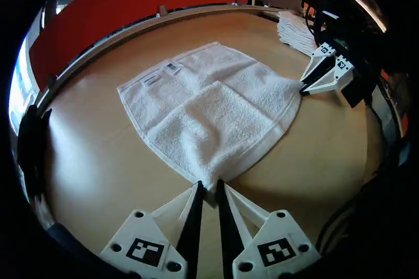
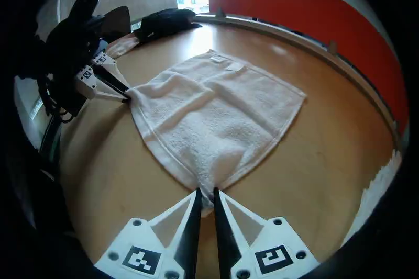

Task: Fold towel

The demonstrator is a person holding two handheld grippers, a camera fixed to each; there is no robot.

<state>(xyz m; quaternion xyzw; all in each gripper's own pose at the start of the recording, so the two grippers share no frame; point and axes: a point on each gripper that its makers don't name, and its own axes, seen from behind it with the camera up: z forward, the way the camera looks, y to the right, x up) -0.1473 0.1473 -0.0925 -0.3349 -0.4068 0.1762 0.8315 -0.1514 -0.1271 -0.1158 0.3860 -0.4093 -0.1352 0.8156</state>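
On the table (image 1: pixel 89 164), bounded along its far edge by a red partition (image 1: pixel 131 7), the towel (image 1: pixel 209 106) is spread flat near the middle. A stack (image 1: pixel 296 30) of folded cloths is set at the far end, beyond the right gripper.

Two neighbouring corners of the towel are held. The left gripper (image 1: pixel 209 191) is clenched on one corner, with the cloth pinched between both fingers. The right gripper (image 2: pixel 206 198) is clamped in the same way on the next corner. Two small tags (image 1: pixel 173 68) are seen face up near the towel's far edge.

Only the very tips of the corners appear to be caught, so a corner could probably be pulled free if the lift is made quickly or the two tools are drawn apart. If one side is raised higher or carried further than the other, a skewed fold would likely be produced, with edges left unmatched. Should the held edge be dragged low across the cloth, the layer beneath might be bunched or shifted on the smooth table.
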